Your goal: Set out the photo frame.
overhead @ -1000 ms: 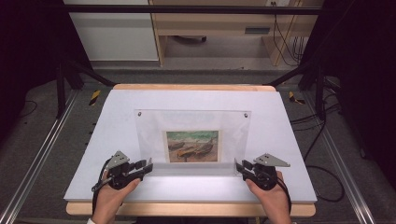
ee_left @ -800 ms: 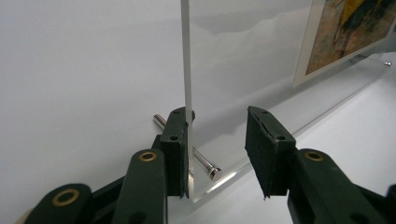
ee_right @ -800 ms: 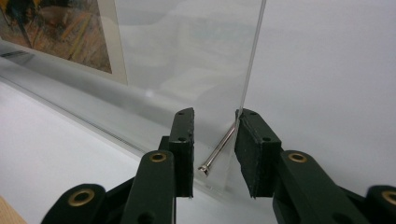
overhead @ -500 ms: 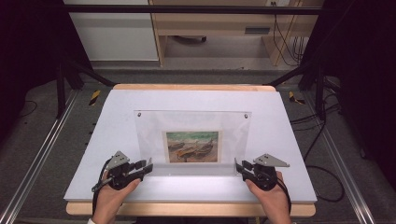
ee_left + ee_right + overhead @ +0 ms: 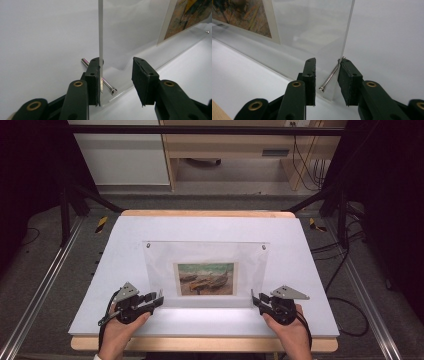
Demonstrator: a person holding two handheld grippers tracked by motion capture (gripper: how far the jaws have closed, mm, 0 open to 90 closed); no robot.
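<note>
Clear acrylic frame [image 5: 206,272] stands upright on the white table [image 5: 300,270], its lower corners between the parted, unclamped jaws of left gripper [image 5: 159,298] and right gripper [image 5: 254,299].

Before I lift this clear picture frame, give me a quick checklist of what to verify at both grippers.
1. Left gripper straddles the frame's near corner: ok.
2. Left gripper clamped on the panel: not ok, one pad touches, the other stands apart.
3. Right gripper straddles the opposite near corner: ok.
4. Right gripper clamped: not ok, gap at one pad.
5. Metal pins seated at both corners: ok.
6. Picture flat inside the frame: ok.
</note>
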